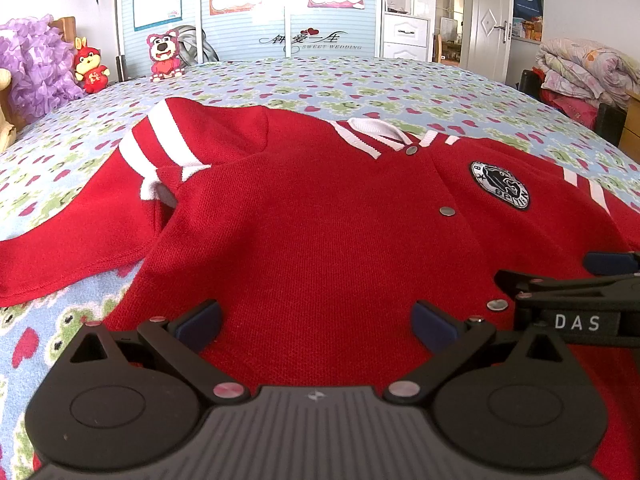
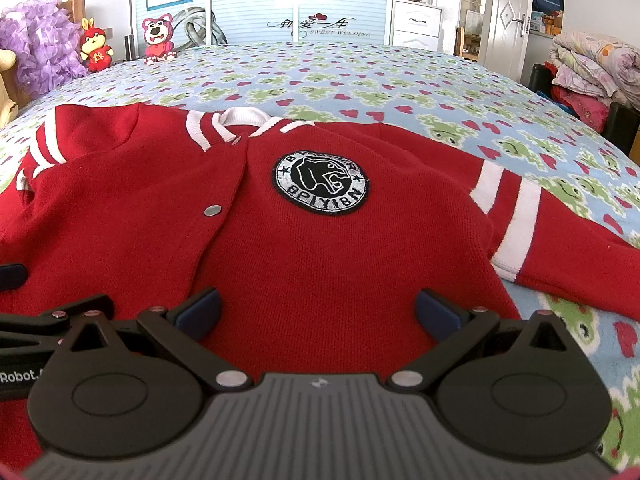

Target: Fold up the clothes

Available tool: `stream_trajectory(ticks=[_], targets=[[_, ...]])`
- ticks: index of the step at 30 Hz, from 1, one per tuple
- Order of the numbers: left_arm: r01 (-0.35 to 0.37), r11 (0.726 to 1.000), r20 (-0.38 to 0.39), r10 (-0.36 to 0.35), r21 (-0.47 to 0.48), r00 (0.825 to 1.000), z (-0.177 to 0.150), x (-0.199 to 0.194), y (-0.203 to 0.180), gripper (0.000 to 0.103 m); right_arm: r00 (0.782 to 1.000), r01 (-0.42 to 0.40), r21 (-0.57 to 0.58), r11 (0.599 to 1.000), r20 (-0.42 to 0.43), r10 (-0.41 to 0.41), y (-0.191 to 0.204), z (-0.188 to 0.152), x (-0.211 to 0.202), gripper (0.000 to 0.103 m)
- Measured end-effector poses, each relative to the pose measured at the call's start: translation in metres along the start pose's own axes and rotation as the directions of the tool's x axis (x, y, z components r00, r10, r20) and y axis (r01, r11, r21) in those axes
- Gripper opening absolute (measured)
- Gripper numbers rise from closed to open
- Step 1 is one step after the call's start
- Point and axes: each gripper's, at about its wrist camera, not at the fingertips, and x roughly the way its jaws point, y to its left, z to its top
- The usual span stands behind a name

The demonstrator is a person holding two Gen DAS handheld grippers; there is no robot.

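Note:
A red knit jacket (image 1: 312, 220) with white stripes, snap buttons and a round black-and-white badge (image 1: 499, 185) lies front up on the bed; it also shows in the right wrist view (image 2: 320, 256). Its left sleeve (image 1: 176, 140) is folded over the chest; the right sleeve (image 2: 560, 240) stretches out to the side. My left gripper (image 1: 316, 322) is open, low over the hem on the left half. My right gripper (image 2: 318, 314) is open, low over the hem below the badge (image 2: 320, 182). The two grippers are side by side; each shows at the edge of the other's view.
The bed has a blue cover (image 2: 360, 80) with green frogs and red hearts. Plush toys (image 2: 158, 40) and a purple ruffled thing (image 2: 36, 52) stand at the far left. Folded quilts (image 2: 592, 64) are stacked at the right. A wardrobe and a door stand behind.

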Motion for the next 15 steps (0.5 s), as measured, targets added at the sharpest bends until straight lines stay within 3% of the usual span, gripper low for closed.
stream_trajectory(ticks=[15], targets=[[0.000,1.000,0.000,0.000,0.000,1.000,0.0000,0.0000,0.0000,0.103,1.000,0.000,0.000,1.000,0.000,0.000,0.0021,0.0002,0.0004,0.101]])
